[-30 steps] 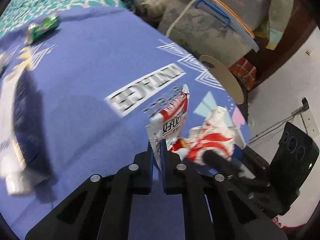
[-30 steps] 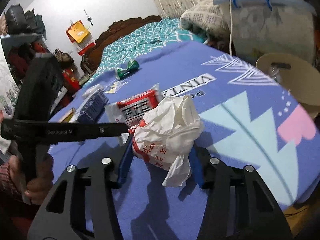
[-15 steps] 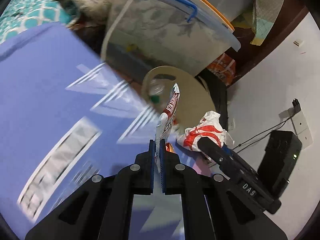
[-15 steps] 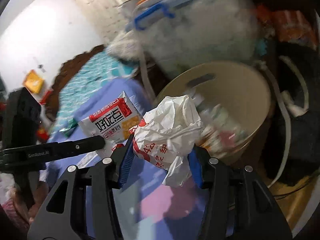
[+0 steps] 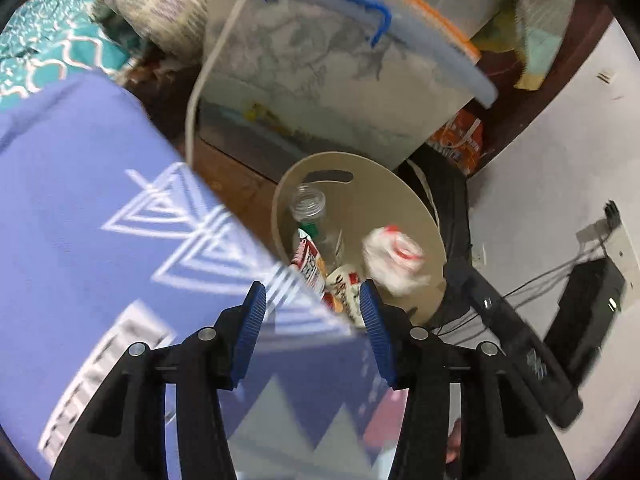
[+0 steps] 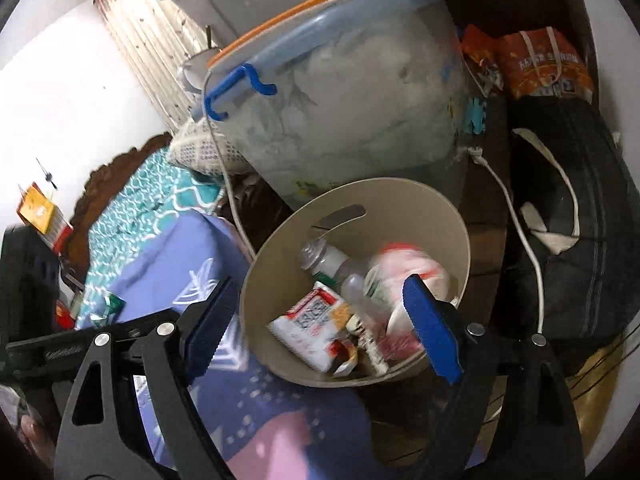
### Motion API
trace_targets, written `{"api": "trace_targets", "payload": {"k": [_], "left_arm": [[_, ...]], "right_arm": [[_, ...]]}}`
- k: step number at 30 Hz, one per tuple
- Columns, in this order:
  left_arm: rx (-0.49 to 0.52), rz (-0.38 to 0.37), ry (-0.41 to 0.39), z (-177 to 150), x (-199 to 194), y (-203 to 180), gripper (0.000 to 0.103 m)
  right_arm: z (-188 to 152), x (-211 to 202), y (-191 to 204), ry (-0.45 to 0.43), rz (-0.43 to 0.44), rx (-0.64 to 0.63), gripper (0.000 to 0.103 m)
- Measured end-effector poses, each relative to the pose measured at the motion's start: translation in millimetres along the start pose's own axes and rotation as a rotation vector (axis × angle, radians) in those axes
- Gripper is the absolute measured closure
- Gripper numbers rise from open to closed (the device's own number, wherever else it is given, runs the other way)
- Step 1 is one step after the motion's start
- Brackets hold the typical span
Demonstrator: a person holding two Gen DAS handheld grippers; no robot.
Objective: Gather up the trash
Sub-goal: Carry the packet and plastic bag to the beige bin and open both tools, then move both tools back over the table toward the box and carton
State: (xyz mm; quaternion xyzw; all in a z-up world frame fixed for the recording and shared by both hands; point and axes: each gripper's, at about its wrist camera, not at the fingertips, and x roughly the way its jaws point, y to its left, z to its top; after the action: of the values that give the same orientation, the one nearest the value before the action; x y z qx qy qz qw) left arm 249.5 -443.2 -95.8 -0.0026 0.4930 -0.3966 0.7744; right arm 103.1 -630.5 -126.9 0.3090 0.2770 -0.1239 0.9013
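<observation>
Right wrist view first, nearest stuff out: right gripper (image 6: 320,324) has its blue pads spread wide with nothing between them, hanging over the beige bin (image 6: 456,216) that sits on the floor just past the edge of the purple bedspread (image 6: 280,412). Same story in the left wrist view, left gripper (image 5: 312,332) is wide apart and empty, with the bin (image 5: 400,184) right beyond its fingertips. So both loads look dropped, I'd say this round is done. Count inside the bin: one red-and-white snack wrapper (image 6: 316,320), one crumpled white plastic bag with red print (image 6: 408,264) (blurred, might not have settled), one clear plastic bottle (image 6: 332,260), and some smaller scraps at the bottom that I can't sort out. What's left, as far as I can see: one green crumpled wrapper (image 6: 108,306) lying on the bedspread, well apart from the bin, near the teal patterned sheet. Could be more trash on the bed outside these views, can't tell. Farther back, not trash I'd guess: one big clear storage box with a blue handle (image 6: 340,92), one orange shopping bag (image 6: 548,64), one black bag (image 6: 568,220).
</observation>
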Motion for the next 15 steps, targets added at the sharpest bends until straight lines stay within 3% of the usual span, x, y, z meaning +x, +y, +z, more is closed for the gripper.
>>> {"api": "trace_targets", "payload": {"k": [3,7,10,15], "left_arm": [[0.024,0.026,-0.043,-30.1,-35.8,13.7,0.056],[0.025,0.142,-0.087,-79.3,-77.2,42.4,0.056],[-0.009,0.258,-0.099,-117.6,-104.4,69.3,0.056],[-0.093,0.339,-0.111,-164.0,-143.8,100.7,0.056]], "right_arm": [[-19.1,-5.6,13.0,0.02,0.031,0.005,0.023],[-46.5,-4.8,28.4,0.071,0.073,0.007,0.027],[-64.8,-6.1,46.9,0.102,0.074,-0.036,0.03],[-95.4,-9.4,86.2,0.16,0.117,-0.103,0.031]]}}
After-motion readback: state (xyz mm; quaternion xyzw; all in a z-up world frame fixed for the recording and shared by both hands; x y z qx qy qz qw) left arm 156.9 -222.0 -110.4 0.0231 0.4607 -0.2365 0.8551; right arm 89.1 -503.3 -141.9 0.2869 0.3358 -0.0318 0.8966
